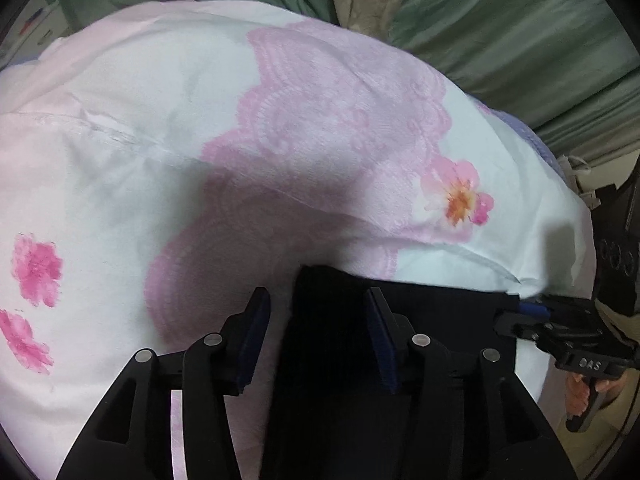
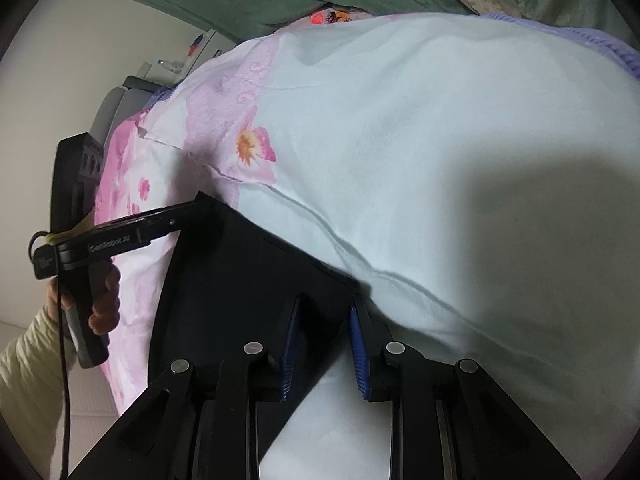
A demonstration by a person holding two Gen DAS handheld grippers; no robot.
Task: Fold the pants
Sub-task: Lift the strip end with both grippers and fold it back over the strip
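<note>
Black pants point(image 1: 340, 360) are laid flat on a bedsheet point(image 1: 120, 152) printed with pink flowers and lace patterns on a pale ground. In the left wrist view the folded cloth is seen at the near edge, with one corner reaching toward the far side just right of the middle.

The left gripper point(image 1: 316, 312) is pointed steeply down over the pants. Its jaws are spread apart; the left finger point(image 1: 256, 320) is seen over the sheet just beside the cloth's left edge, and the right finger is seen over the black cloth. No cloth is pinched between them.

In the right wrist view the pants point(image 2: 240, 272) are seen as a dark slab running from the near left toward a corner near the middle. The right gripper point(image 2: 326, 316) is set at that corner, its jaws parted a little, with the corner of the cloth lying between the blue pads point(image 2: 294, 340). Whether the pads are pressed on the cloth cannot be told.

A hand point(image 2: 100, 296) in a pale sleeve point(image 2: 28, 368) is seen at the left, wrapped around the handle of the other gripper. Green bedding point(image 1: 500, 40) is bunched at the far side.
</note>
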